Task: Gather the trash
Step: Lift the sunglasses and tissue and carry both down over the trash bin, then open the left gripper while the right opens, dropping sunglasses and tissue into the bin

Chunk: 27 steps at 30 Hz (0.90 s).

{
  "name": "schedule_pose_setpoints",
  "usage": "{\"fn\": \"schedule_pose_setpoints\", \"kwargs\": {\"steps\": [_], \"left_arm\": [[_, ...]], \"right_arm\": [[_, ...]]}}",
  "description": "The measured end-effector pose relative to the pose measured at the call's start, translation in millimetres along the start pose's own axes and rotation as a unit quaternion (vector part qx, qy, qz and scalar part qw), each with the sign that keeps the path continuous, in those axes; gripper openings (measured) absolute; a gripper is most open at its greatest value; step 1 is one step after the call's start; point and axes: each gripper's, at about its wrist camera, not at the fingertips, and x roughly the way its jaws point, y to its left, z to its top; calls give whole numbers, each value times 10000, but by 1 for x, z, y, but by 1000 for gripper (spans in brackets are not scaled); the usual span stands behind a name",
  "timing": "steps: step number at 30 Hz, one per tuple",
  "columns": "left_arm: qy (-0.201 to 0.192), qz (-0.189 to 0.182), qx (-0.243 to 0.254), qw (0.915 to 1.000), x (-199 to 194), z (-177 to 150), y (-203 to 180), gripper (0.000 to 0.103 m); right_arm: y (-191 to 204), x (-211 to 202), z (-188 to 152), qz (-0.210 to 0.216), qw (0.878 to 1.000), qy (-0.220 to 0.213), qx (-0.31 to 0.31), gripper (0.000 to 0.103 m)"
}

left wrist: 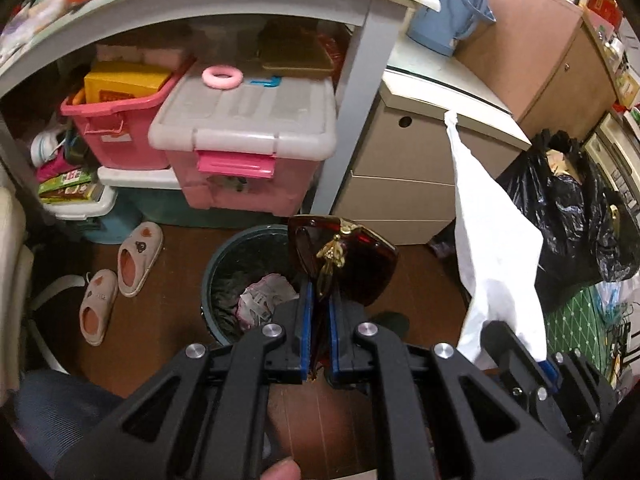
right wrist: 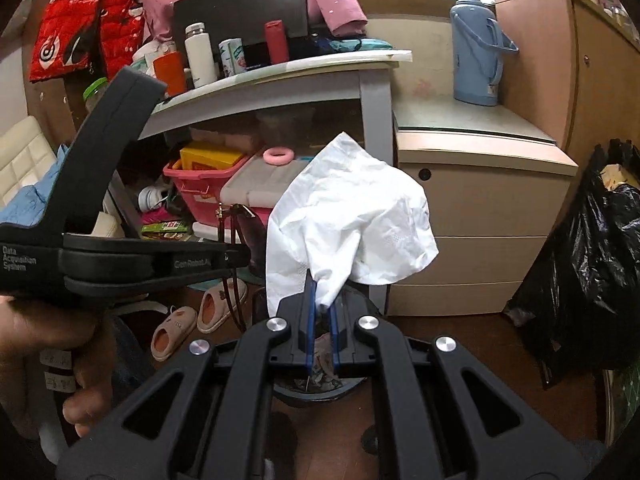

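- Left wrist: left gripper (left wrist: pixel 319 304) pinched sunglasses (left wrist: pixel 352 258) over bin (left wrist: pixel 228 280).
- Right gripper (right wrist: pixel 323 312) clamped white tissue (right wrist: pixel 348 216).
- Carry step; next likely needs release above bin.

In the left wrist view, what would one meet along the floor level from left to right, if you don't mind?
Slippers → trash bin → sunglasses in the left tool → white tissue → black bag.

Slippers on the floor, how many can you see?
2. One slipper lies on the floor in front of the storage bins; the other slipper lies nearer the camera and further left, beside the trash bin. More could be hidden under the desk.
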Motion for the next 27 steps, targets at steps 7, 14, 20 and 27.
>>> {"fn": "schedule_pose_setpoints", "kwargs": {"steps": [7,14,20,27], "left_arm": [[193,-13,-90,9998,36,5,16,7],[680,-40,-233,9974,95,3,38,7],[1033,-5,-392,9939,142,-4,58,7],[1370,59,-486,9894,191,-9,75,8]], "right_arm": [[4,45,-5,66,9992,372,-98,6],[1,101,-25,83,9955,938,-70,7],[-1,146,-46,139,9900,1399,-77,7],[-5,201,-64,234,9826,1844,-19,8]]}}
